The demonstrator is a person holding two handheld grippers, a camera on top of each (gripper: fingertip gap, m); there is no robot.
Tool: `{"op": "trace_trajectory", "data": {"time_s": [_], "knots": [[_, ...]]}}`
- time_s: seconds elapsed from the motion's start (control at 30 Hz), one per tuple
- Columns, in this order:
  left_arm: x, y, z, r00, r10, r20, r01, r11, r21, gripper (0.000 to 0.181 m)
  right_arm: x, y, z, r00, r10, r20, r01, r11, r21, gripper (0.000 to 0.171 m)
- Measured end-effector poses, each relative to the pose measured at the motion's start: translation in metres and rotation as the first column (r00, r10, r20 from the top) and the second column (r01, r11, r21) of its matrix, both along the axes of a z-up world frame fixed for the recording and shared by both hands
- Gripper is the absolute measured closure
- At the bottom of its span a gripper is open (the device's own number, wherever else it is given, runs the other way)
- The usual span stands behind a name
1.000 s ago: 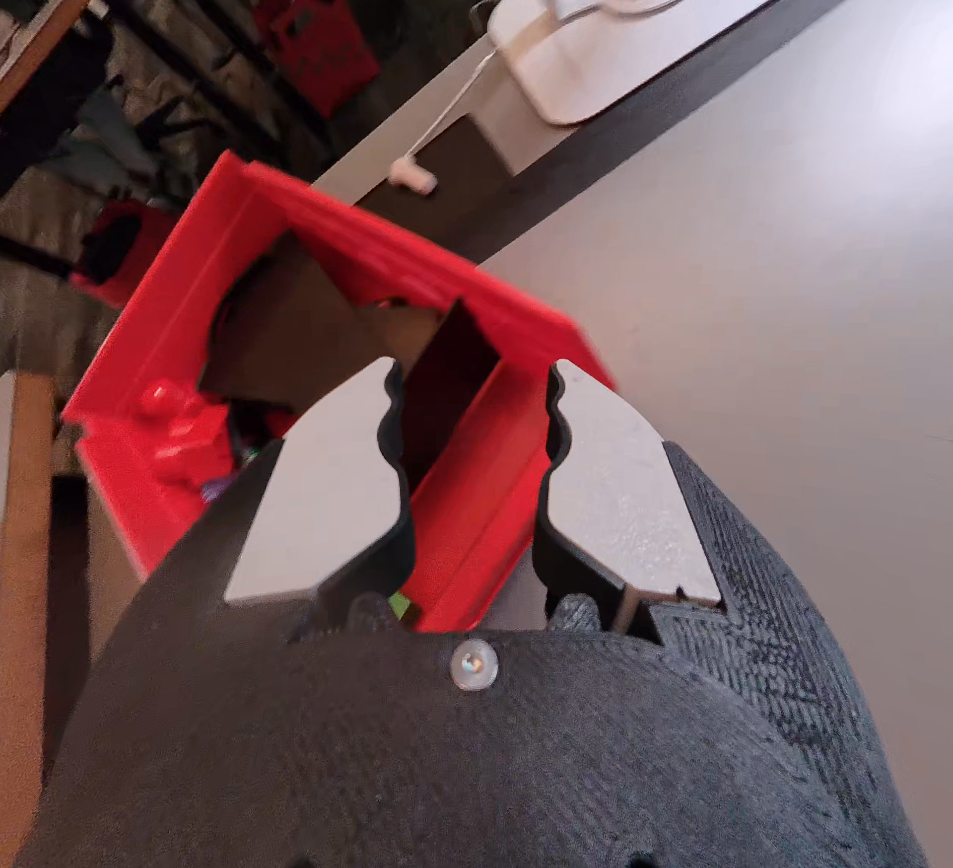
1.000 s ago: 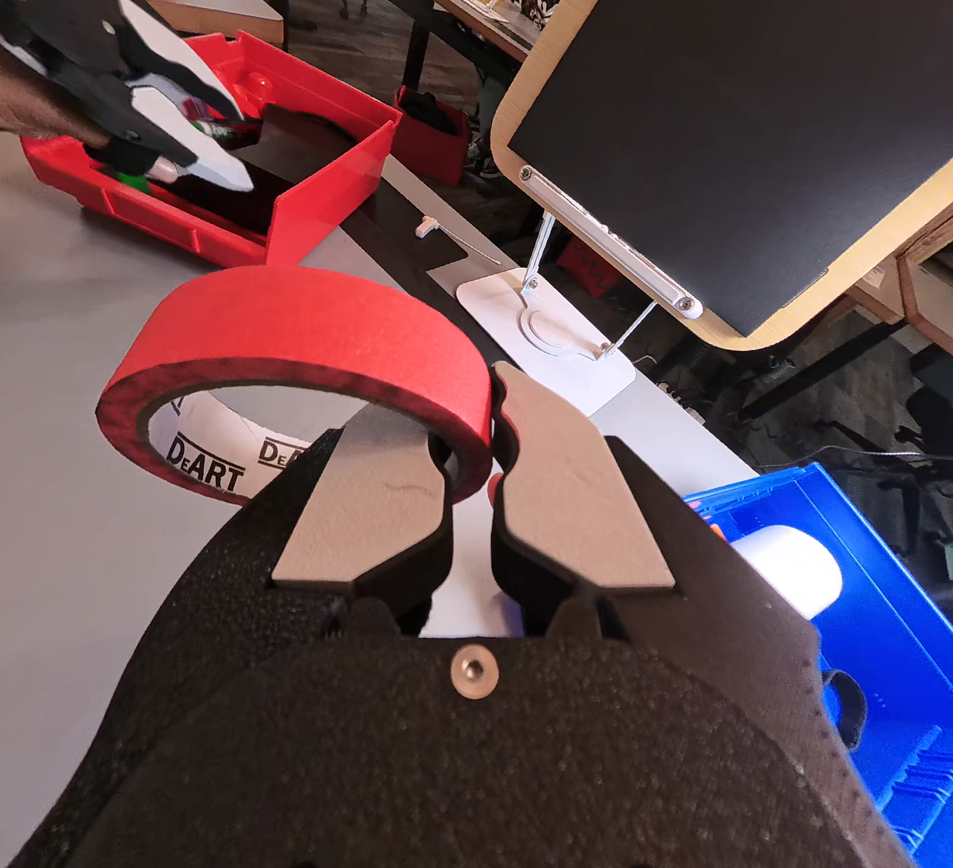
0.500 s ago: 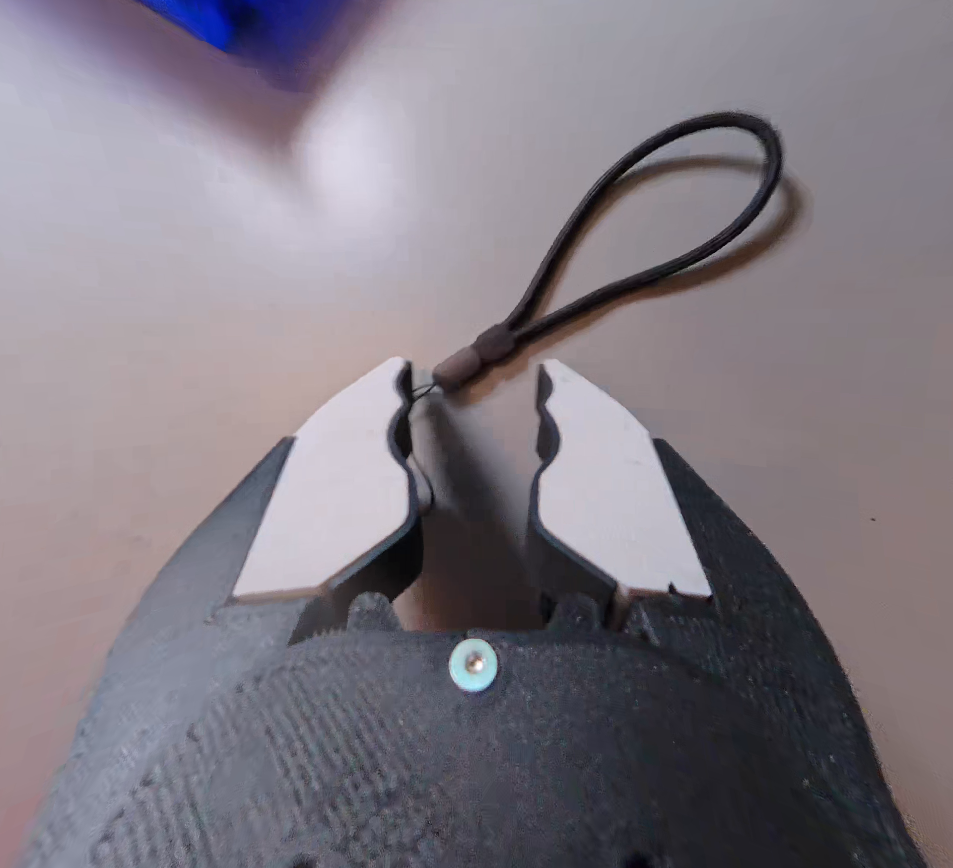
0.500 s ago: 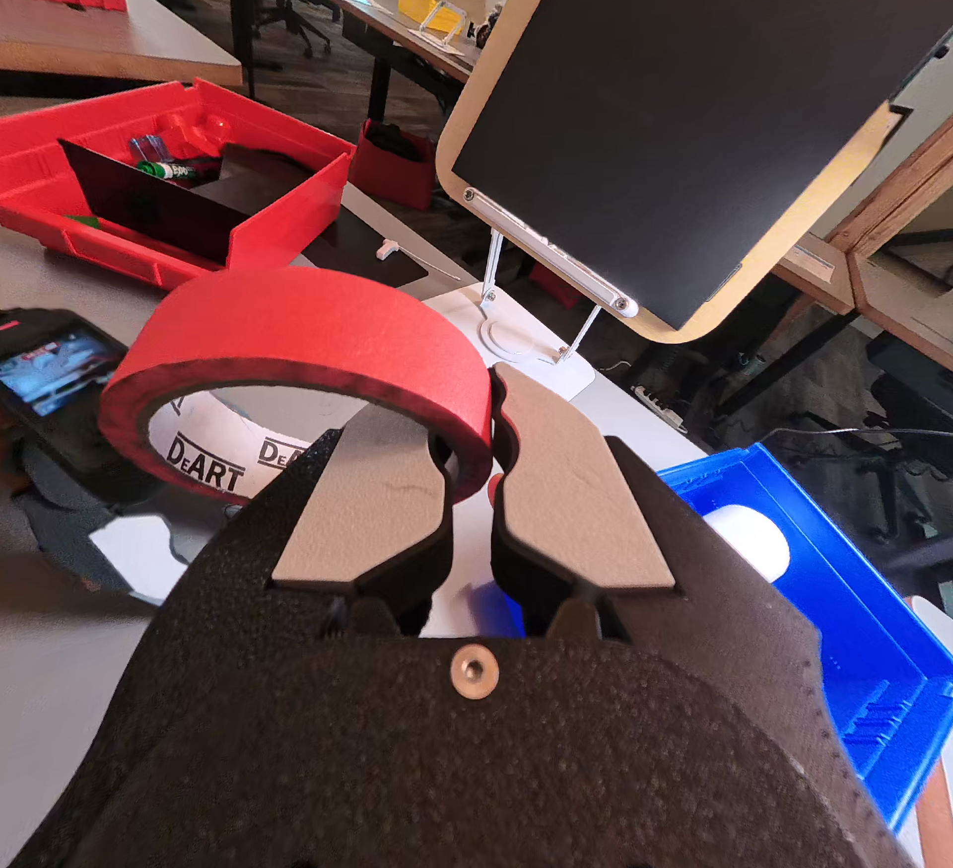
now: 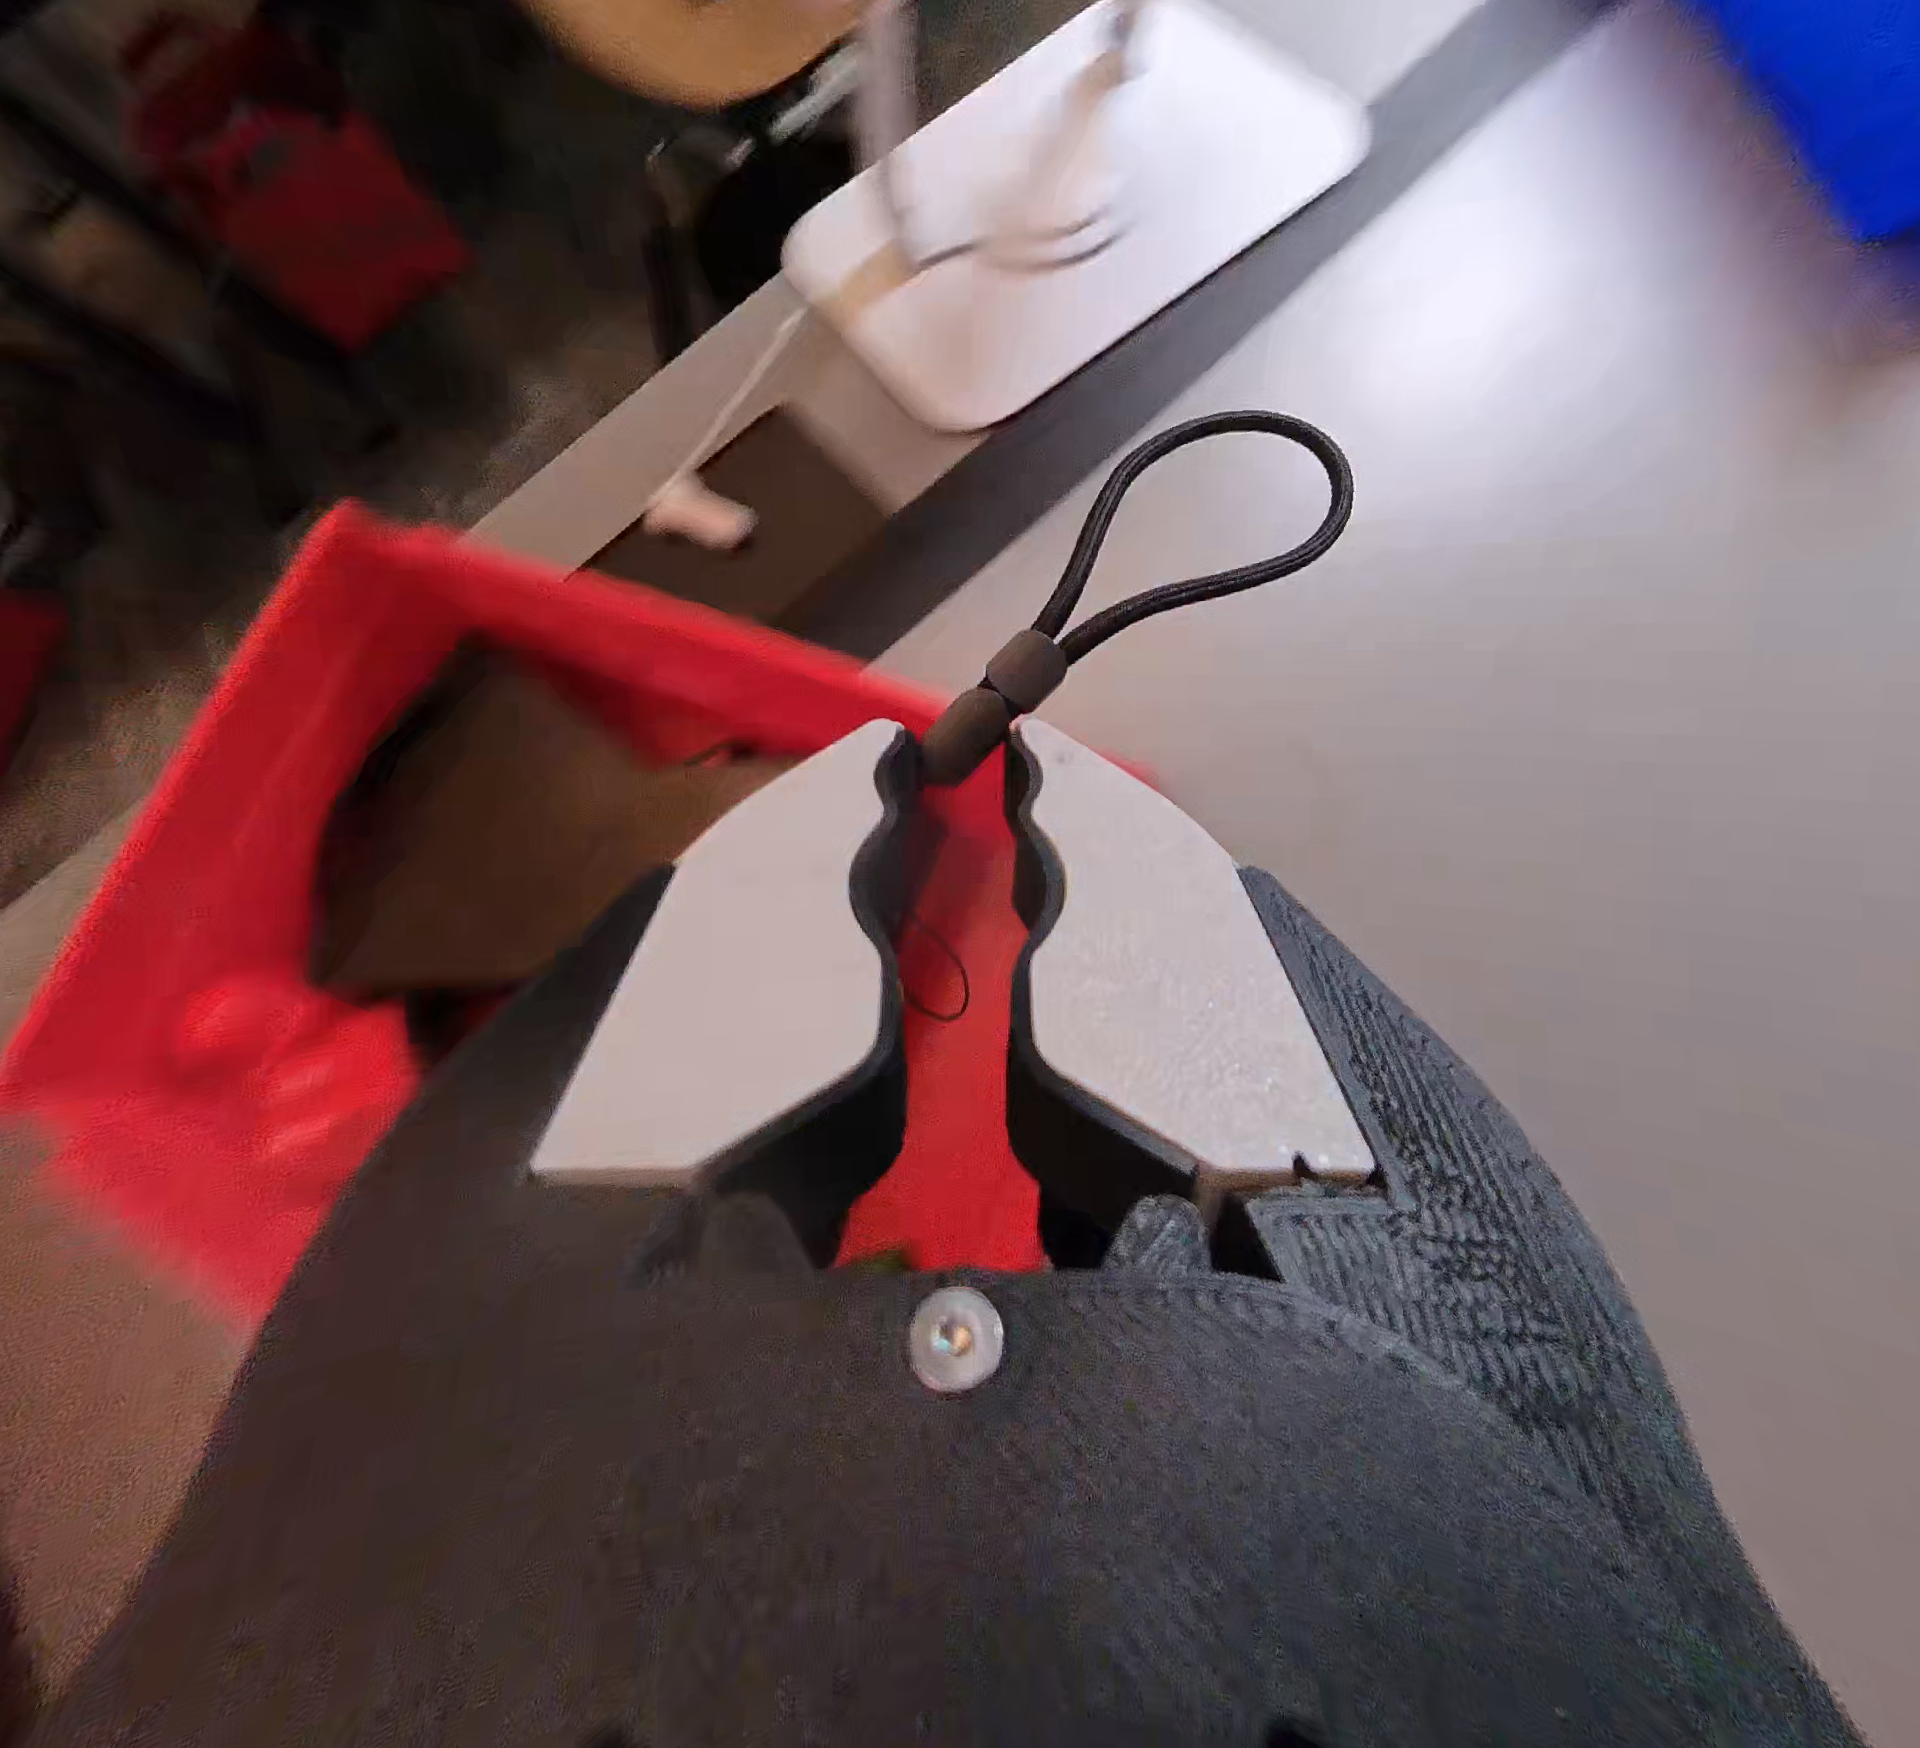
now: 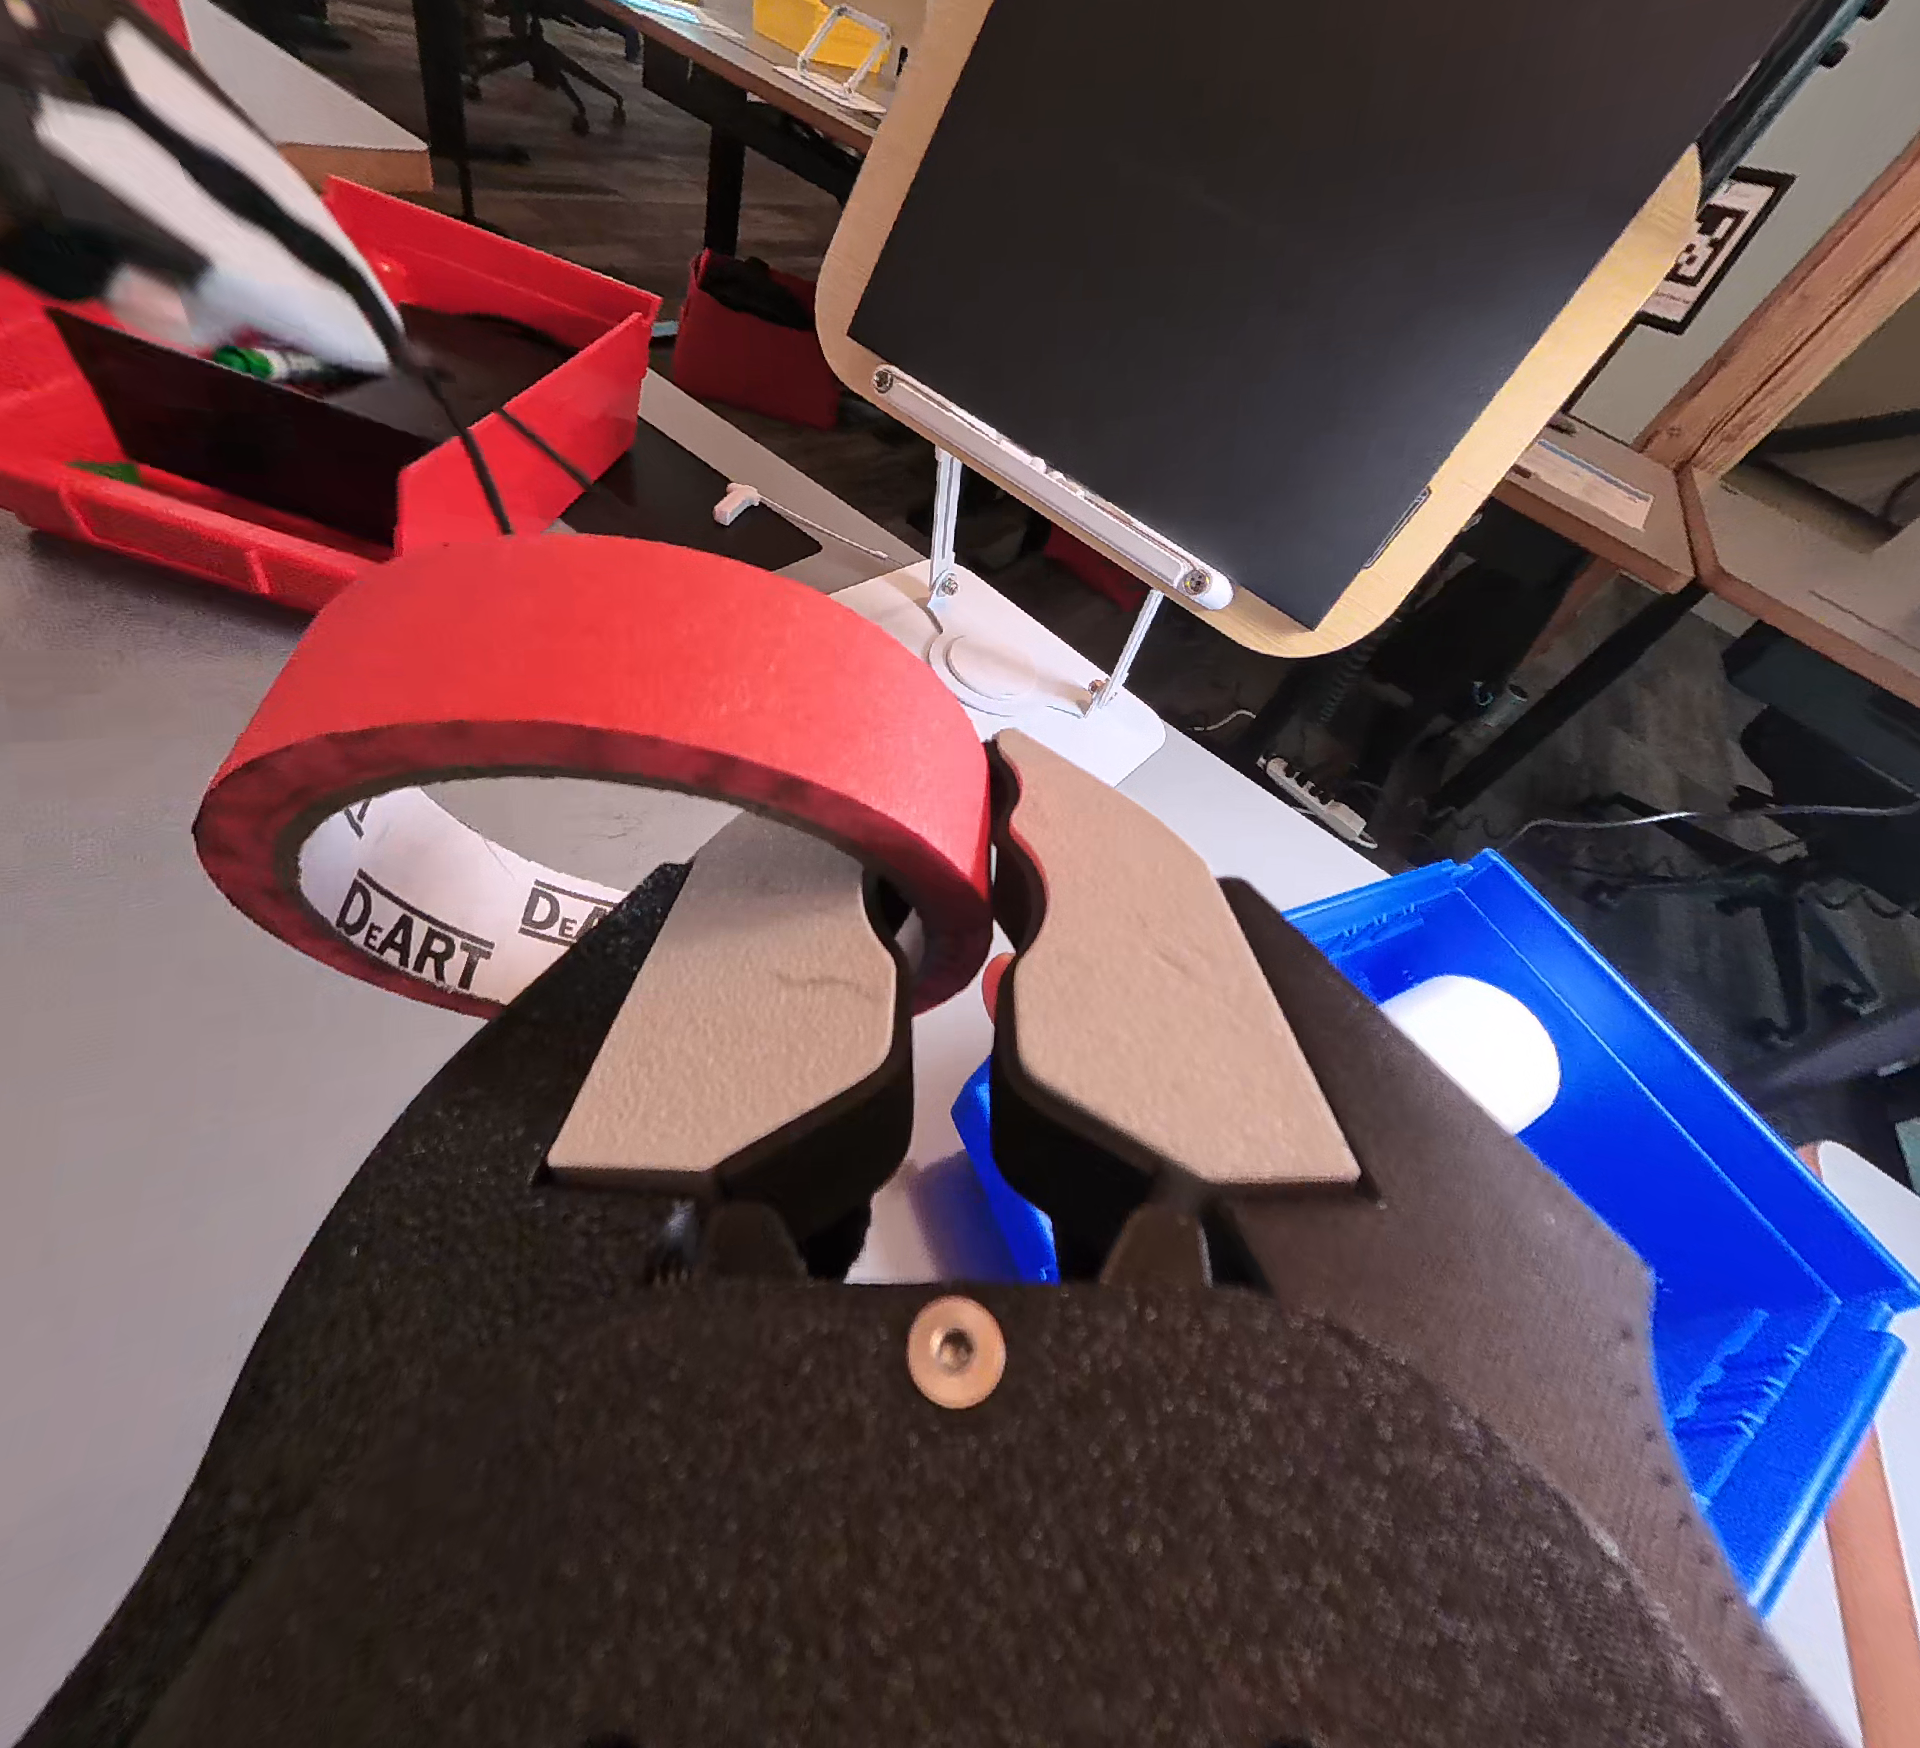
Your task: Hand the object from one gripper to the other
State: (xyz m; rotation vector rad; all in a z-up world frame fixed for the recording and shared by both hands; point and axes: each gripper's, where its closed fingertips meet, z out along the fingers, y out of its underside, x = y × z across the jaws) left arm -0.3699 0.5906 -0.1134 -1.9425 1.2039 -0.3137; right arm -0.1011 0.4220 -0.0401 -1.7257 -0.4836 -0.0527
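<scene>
My left gripper (image 5: 961, 748) is shut on the bead end of a black cord loop (image 5: 1216, 535) and holds it in the air above the grey table (image 5: 1558, 763). The loop sticks out past the fingertips. My right gripper (image 6: 992, 763) is shut on the wall of a red tape roll (image 6: 603, 680), held level above the table. In the right wrist view the left gripper (image 6: 208, 244) shows blurred at the upper left with the cord (image 6: 488, 472) hanging from it, over the red bin (image 6: 520, 451), apart from the tape roll.
A red bin (image 5: 260, 867) with a dark divider stands at the table's left. A blue bin (image 6: 1662, 1179) holding a white roll (image 6: 1475, 1054) is at the right. A dark board (image 6: 1299, 244) on a white stand (image 5: 1091, 244) rises at the table's far edge. The gap from one gripper's tips to the other's is roughly 35 cm.
My left gripper closed on the cord, lifted it off the table and swung toward the red bin. My right gripper kept hold of the tape roll and shifted slightly.
</scene>
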Motion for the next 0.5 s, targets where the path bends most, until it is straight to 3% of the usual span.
{"op": "trace_trajectory", "data": {"time_s": [0.1,0.17,0.23,0.33,0.5], "knots": [[-0.069,0.048,-0.005,0.976,0.169,-0.137,-0.173,0.985,-0.018,0.164,0.002,0.001,-0.001,1.000,-0.004,0.005,0.004,1.000,-0.001,0.161],[-0.108,0.064,-0.019,0.928,0.245,-0.279,-0.260,0.965,-0.016,0.145,0.004,0.001,-0.002,1.000,-0.007,0.001,0.007,1.000,-0.005,0.161],[-0.132,0.069,-0.029,0.877,0.273,-0.396,-0.284,0.958,0.033,0.140,0.007,0.002,-0.003,1.000,-0.010,-0.003,0.010,1.000,-0.007,0.161],[-0.135,0.051,-0.045,0.843,0.168,-0.510,-0.203,0.979,-0.012,0.145,0.010,0.004,-0.005,1.000,-0.015,-0.011,0.015,1.000,-0.013,0.161],[-0.138,-0.008,-0.094,0.747,-0.166,-0.644,-0.113,0.922,-0.369,0.150,0.008,0.005,-0.008,1.000,-0.007,-0.014,0.006,1.000,-0.022,0.161]]}}
